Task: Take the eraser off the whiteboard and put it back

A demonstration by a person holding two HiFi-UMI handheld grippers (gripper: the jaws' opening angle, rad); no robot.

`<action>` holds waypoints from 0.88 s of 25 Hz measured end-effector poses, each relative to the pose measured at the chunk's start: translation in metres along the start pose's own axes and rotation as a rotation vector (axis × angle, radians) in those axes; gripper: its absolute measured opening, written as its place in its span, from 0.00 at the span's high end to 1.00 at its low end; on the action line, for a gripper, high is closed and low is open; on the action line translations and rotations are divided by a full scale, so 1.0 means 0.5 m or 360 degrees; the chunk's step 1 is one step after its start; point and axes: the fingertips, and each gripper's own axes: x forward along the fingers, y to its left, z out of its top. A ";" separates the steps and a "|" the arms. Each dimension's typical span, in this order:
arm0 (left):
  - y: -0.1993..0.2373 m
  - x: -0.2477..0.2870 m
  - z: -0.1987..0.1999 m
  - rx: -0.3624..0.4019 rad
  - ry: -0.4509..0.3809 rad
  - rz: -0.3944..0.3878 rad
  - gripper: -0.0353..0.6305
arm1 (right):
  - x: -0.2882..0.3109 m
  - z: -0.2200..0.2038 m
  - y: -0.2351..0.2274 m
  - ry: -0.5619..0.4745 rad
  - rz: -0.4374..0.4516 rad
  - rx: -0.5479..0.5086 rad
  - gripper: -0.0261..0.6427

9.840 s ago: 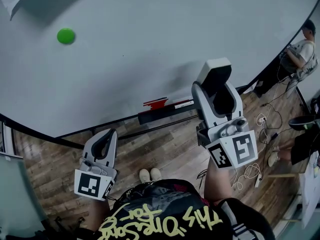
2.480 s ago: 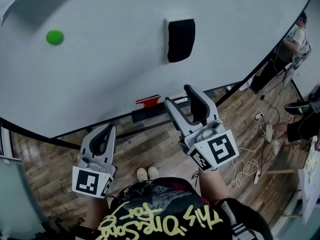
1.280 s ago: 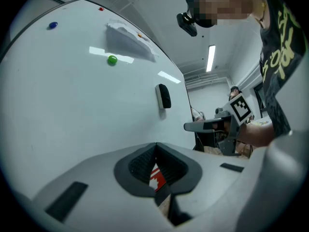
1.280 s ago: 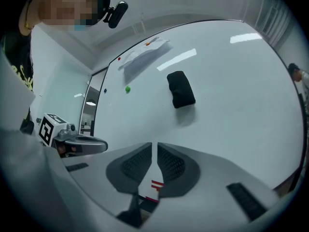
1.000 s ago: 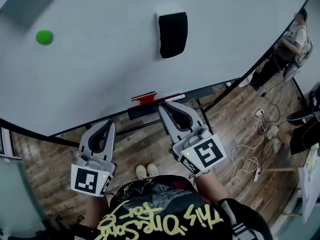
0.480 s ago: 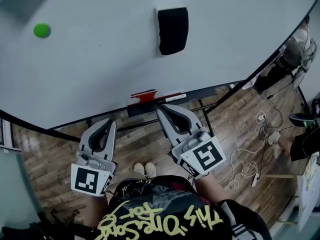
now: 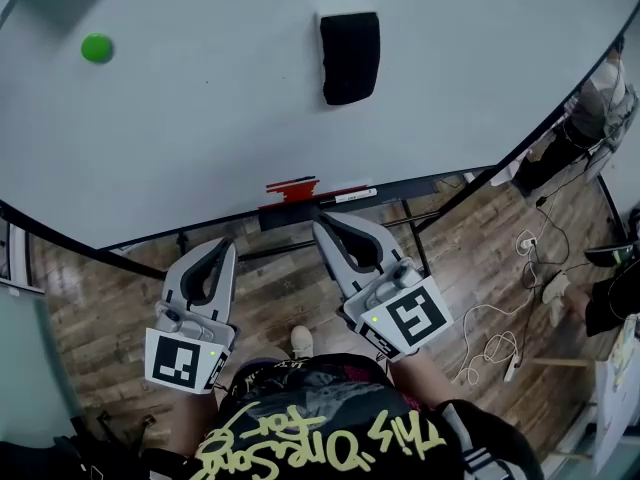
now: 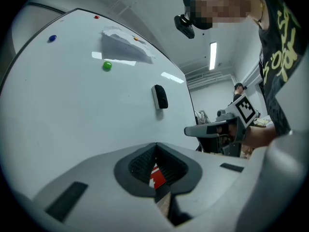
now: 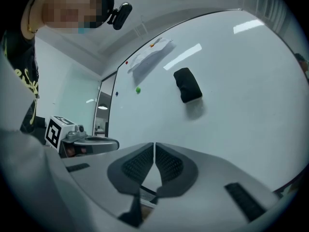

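Note:
A black eraser (image 7: 350,56) clings to the whiteboard (image 7: 220,118), well above both grippers; it also shows in the left gripper view (image 8: 160,96) and the right gripper view (image 9: 187,84). My right gripper (image 7: 325,225) hangs low in front of the board's marker ledge (image 7: 310,208), jaws shut with nothing between them (image 9: 154,149). My left gripper (image 7: 217,250) rests to its left, away from the board, jaws shut and empty (image 8: 155,149).
A green magnet (image 7: 97,48) sits on the board's upper left, with a paper sheet (image 8: 123,45) pinned near the top. A red marker (image 7: 290,186) lies on the ledge. Cables (image 7: 500,343) trail on the wood floor at right; another person (image 7: 600,98) stands beyond the board's right end.
The right gripper has let go of the eraser, which stays on the board, drawn back down to the ledge and shut. Over the last second both grippers barely move.

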 end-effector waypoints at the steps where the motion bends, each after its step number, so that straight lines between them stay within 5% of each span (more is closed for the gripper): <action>1: 0.000 -0.001 0.000 0.0001 -0.0004 0.0000 0.94 | -0.001 0.002 0.001 -0.0007 -0.0001 0.0002 0.94; 22: 0.003 -0.107 -0.003 -0.0016 0.0005 -0.0046 0.94 | -0.030 -0.002 0.109 0.0007 -0.0055 0.0006 0.94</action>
